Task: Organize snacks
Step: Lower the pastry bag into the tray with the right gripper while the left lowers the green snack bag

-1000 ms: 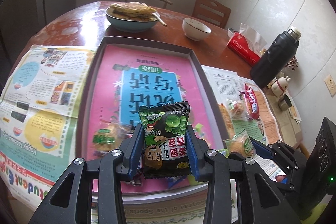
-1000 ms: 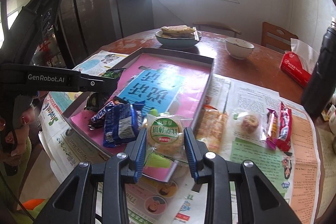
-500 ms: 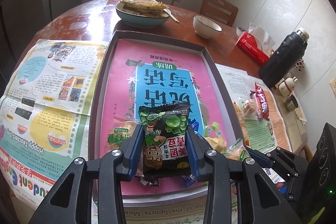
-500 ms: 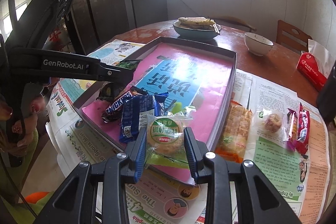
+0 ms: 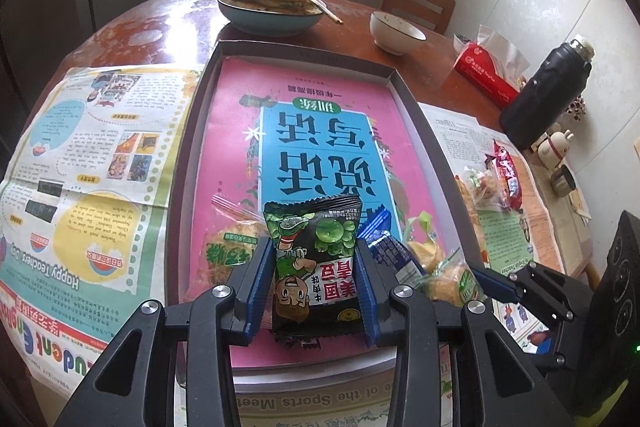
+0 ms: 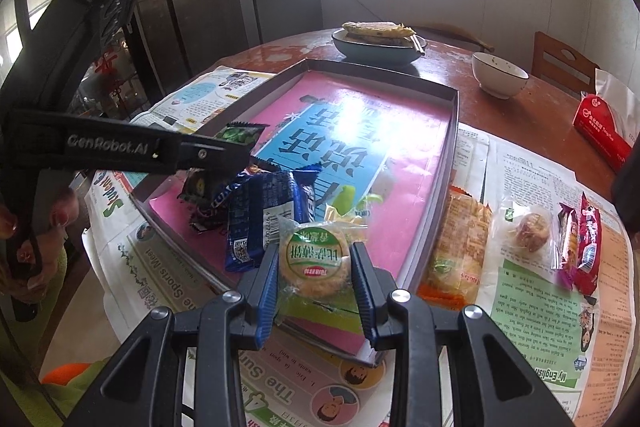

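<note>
Two grippers: we see both loaded over the tray's near end.
Tray point(image 5: 416, 115): pink-lined, snacks piled at its near end.
Left gripper point(image 5: 316, 291): fingers clamped on green pea packet point(image 5: 316, 251).
Right gripper point(image 6: 314, 285): fingers pinching round wrapped cake point(image 6: 314, 259).

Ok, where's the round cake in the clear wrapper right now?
In the right wrist view, the round cake is clamped in the right claw, over the near end of the tray, just right of the blue packet.
</note>
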Action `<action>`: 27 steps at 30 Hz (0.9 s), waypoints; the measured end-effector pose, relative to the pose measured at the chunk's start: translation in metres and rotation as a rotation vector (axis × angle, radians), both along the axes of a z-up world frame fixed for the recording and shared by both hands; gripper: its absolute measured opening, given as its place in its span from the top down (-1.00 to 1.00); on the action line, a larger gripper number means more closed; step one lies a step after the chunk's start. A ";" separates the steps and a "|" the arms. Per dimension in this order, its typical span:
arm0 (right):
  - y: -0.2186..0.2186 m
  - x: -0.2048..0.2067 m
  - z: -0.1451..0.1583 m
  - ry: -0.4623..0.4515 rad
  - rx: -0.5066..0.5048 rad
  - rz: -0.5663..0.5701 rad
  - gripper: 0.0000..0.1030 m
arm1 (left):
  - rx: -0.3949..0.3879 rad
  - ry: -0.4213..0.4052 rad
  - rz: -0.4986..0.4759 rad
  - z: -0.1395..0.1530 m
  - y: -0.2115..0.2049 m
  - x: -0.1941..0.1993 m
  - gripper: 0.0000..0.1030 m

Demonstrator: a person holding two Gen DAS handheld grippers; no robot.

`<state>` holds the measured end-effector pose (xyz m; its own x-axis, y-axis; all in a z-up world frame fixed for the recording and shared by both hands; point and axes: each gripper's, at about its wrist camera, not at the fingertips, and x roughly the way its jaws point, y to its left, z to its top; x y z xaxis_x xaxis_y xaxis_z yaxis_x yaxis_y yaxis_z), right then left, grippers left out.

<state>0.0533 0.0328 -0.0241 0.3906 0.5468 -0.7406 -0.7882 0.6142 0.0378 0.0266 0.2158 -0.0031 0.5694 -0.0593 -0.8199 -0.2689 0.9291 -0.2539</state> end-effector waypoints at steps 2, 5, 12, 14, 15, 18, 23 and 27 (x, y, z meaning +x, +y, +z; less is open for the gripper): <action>0.000 0.003 -0.001 -0.001 -0.005 -0.012 0.32 | 0.000 0.006 -0.008 -0.002 -0.001 0.001 0.22; -0.001 0.008 -0.005 0.006 -0.006 -0.030 0.32 | 0.001 0.011 -0.013 -0.004 -0.003 0.003 0.22; -0.002 0.012 -0.007 0.014 -0.008 -0.039 0.32 | 0.005 0.015 -0.025 -0.005 -0.006 0.003 0.22; -0.002 0.012 -0.008 0.015 -0.009 -0.038 0.32 | 0.007 0.016 -0.026 -0.005 -0.008 0.003 0.22; -0.002 0.011 -0.008 0.016 -0.009 -0.037 0.32 | 0.007 0.016 -0.027 -0.005 -0.008 0.002 0.22; -0.001 0.011 -0.008 0.019 -0.011 -0.033 0.32 | 0.007 0.019 -0.034 -0.006 -0.010 0.002 0.22; 0.000 0.009 -0.009 0.026 -0.011 -0.019 0.32 | 0.005 0.026 -0.045 -0.008 -0.015 0.002 0.22; -0.001 0.010 -0.009 0.027 -0.010 -0.023 0.32 | 0.007 0.031 -0.050 -0.009 -0.018 0.001 0.22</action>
